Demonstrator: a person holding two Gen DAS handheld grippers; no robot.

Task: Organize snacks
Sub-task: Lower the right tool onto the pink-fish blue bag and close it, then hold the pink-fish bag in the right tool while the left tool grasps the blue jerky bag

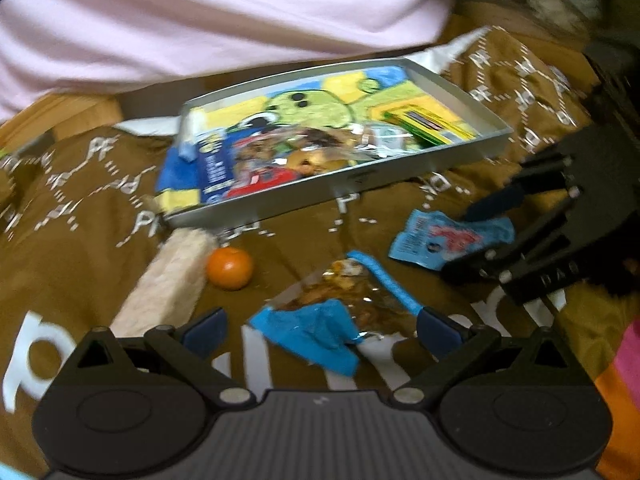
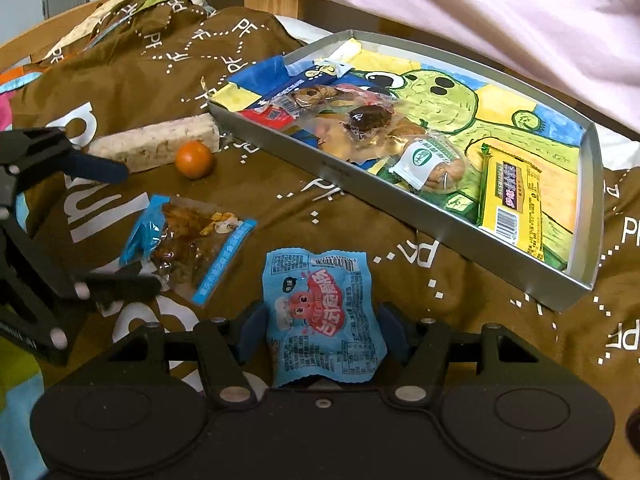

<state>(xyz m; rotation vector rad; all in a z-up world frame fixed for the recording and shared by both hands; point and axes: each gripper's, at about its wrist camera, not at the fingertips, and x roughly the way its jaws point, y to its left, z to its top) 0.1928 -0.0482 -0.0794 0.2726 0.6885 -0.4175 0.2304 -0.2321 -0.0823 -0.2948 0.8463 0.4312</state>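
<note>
Blue packet (image 2: 324,316) hides right tool's (image 2: 323,330) pads.

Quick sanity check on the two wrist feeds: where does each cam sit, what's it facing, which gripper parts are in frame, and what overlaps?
Left wrist: sits behind the left gripper, open over the clear blue-edged snack bag; faces the metal tray; the right gripper shows at right.
Right wrist: sits behind the right gripper, closed on the light blue snack packet; faces the tray; the left gripper shows at left.
Shared: tray, both packets, orange fruit, rice bar, brown cloth.
</note>
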